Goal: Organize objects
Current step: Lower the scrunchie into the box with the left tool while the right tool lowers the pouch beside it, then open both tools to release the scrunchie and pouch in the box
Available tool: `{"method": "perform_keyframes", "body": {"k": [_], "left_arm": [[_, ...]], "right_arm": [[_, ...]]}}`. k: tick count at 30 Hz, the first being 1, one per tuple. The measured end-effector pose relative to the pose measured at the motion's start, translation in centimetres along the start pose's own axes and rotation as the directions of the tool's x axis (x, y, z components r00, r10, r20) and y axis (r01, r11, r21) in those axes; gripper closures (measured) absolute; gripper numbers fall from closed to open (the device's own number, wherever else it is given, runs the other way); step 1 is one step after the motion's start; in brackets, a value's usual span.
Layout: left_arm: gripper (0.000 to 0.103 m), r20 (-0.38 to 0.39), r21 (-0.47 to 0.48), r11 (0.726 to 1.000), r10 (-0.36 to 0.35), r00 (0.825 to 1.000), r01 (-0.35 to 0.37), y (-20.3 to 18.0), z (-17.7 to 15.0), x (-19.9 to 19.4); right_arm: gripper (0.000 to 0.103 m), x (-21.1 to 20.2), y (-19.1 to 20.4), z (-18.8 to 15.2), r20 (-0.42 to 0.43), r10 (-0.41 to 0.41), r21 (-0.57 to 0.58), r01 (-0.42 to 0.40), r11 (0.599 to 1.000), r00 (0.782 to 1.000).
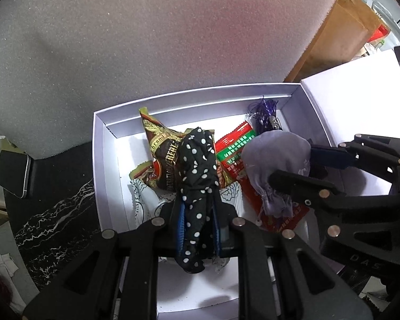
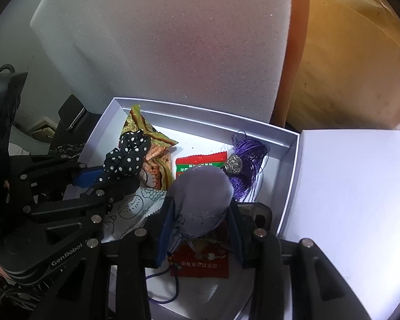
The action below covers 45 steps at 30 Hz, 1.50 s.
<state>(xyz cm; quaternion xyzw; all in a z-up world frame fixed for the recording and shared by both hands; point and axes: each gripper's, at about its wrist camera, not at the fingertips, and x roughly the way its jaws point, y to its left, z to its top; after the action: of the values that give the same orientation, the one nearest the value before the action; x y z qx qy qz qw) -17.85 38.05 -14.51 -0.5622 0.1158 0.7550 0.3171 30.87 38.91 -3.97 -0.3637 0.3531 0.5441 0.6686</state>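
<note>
1. your left gripper (image 1: 198, 222) is clamped on a black scrunchie with white polka dots (image 1: 197, 165), the blue pads pressed against the fabric on both sides. the scrunchie hangs between the fingers over the open white box (image 1: 101, 144).
2. your right gripper (image 2: 200, 229) is pinched on a lavender drawstring pouch (image 2: 202, 192); the pouch bulges out ahead of the fingers, and its purple cord (image 2: 170, 285) trails below onto the box floor.
3. both grippers point steeply down into the box, side by side, left one toward the box's left half, right one toward its right half.
4. already lying in the box: a brown and gold snack packet (image 1: 160, 146) at the back left, a red and green sachet (image 2: 200, 164) in the middle, and a purple tassel with a glittery cap (image 2: 249, 157) in the back right corner.
5. a white wrapper printed with line drawings (image 2: 136, 208) lies on the box floor near the front, under the scrunchie.
6. another red packet (image 2: 200, 264) lies flat directly beneath the pouch.
7. the box lid (image 2: 354, 200) lies flat, touching the box's right wall.
8. a grey foam block (image 1: 146, 40) stands just behind the box, and a dark phone-like device (image 1: 13, 173) lies to the box's left.
</note>
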Motion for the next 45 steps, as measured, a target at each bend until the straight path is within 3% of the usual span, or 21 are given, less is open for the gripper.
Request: {"method": "perform_keyframes", "body": {"k": [11, 14, 22, 30, 36, 45], "left_arm": [[0.083, 0.001, 0.027, 0.999, -0.03, 1.0, 0.03, -1.4, -0.4, 0.6], [0.083, 0.002, 0.066, 0.998, -0.017, 1.0, 0.017, -2.4, -0.7, 0.6], [0.081, 0.007, 0.05, 0.999, -0.008, 1.0, 0.008, -3.7, -1.3, -0.2], [0.075, 0.068, 0.061, 0.998, 0.002, 0.998, -0.006, -5.9, -1.3, -3.0], [0.071, 0.107, 0.05, 0.998, 0.02, 0.994, -0.025, -3.6, -0.9, -6.8], [0.062, 0.154, 0.028, 0.999, 0.036, 0.987, -0.041, -3.9, -1.4, -11.6]], "right_arm": [[0.063, -0.2, 0.4, -0.3, -0.005, -0.006, 0.005, 0.006, 1.0, 1.0], [0.063, -0.7, 0.2, -0.5, 0.002, -0.019, 0.006, 0.018, 1.0, 1.0], [0.061, -2.7, 0.6, -1.2, 0.022, -0.077, 0.006, 0.077, 0.997, 0.997], [0.061, -6.0, 0.5, -2.2, 0.064, -0.098, 0.025, 0.097, 0.995, 0.993], [0.061, -8.9, 0.3, -2.6, 0.099, -0.121, 0.033, 0.119, 0.992, 0.988], [0.059, -12.3, 1.1, -3.0, 0.143, -0.146, 0.028, 0.143, 0.989, 0.979]]}}
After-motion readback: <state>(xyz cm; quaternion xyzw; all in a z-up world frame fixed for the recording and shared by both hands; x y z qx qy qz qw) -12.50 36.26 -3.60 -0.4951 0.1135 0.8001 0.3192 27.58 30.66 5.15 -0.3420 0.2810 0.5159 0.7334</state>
